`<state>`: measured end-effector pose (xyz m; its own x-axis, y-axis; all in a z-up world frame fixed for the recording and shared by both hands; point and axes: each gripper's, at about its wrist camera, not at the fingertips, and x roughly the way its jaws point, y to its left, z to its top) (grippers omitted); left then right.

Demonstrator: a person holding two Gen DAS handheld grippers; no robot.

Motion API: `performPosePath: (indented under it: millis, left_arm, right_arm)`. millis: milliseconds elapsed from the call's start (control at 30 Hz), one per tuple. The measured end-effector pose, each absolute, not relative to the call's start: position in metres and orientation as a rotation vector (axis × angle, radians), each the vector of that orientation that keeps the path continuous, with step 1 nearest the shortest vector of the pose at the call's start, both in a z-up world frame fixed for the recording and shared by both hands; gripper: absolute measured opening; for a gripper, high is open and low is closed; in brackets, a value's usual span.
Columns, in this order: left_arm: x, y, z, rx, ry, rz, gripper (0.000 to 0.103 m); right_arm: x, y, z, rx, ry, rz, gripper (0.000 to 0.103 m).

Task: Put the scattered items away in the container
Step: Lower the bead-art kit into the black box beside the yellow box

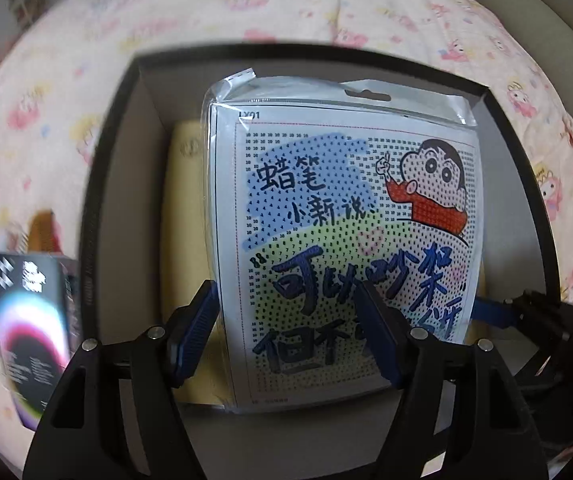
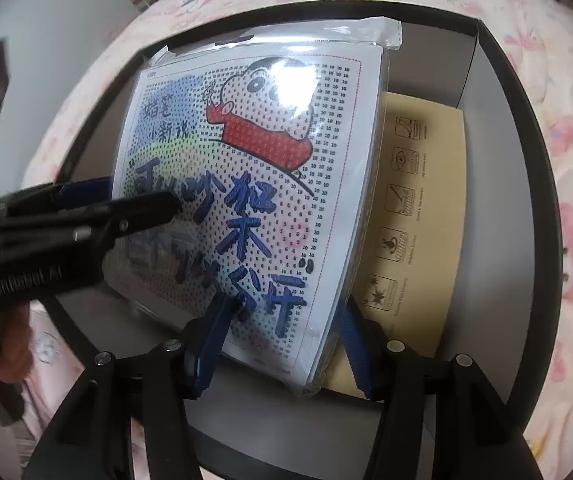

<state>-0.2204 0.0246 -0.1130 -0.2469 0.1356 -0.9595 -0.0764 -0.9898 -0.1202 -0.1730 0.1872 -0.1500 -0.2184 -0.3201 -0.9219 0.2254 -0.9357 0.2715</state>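
A cartoon craft kit in a clear plastic bag (image 1: pixel 346 220) hangs tilted inside a black-rimmed box (image 1: pixel 98 184), above a yellow packet (image 1: pixel 186 208) on the box floor. My left gripper (image 1: pixel 286 332) has its blue pads on both sides of the kit's lower edge and looks shut on it. My right gripper (image 2: pixel 282 340) also holds the kit's (image 2: pixel 254 184) lower corner between its pads, over the yellow packet (image 2: pixel 418 216). The left gripper shows in the right wrist view (image 2: pixel 86 208), clamped on the kit's left edge. The box rim (image 2: pixel 526 128) surrounds it all.
The box sits on a bed with a pink cartoon-print sheet (image 1: pixel 326 4). A dark small carton with a glowing ring print (image 1: pixel 34 320) stands left of the box. A brown item (image 1: pixel 42 232) lies behind it. A hand (image 2: pixel 2 344) holds the left gripper.
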Motion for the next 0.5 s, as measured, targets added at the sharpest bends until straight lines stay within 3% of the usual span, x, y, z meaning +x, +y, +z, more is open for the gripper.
performPosePath:
  millis: [200, 500]
  left_arm:
    - [-0.223, 0.019, -0.120, -1.886, -0.109, 2.326, 0.067]
    - [-0.234, 0.016, -0.138, -2.002, -0.121, 2.303, 0.063]
  right_arm:
    - [-0.167, 0.193, -0.138, 1.651, -0.141, -2.256, 0.050]
    - [-0.162, 0.196, -0.109, 1.477, -0.033, -2.475, 0.048]
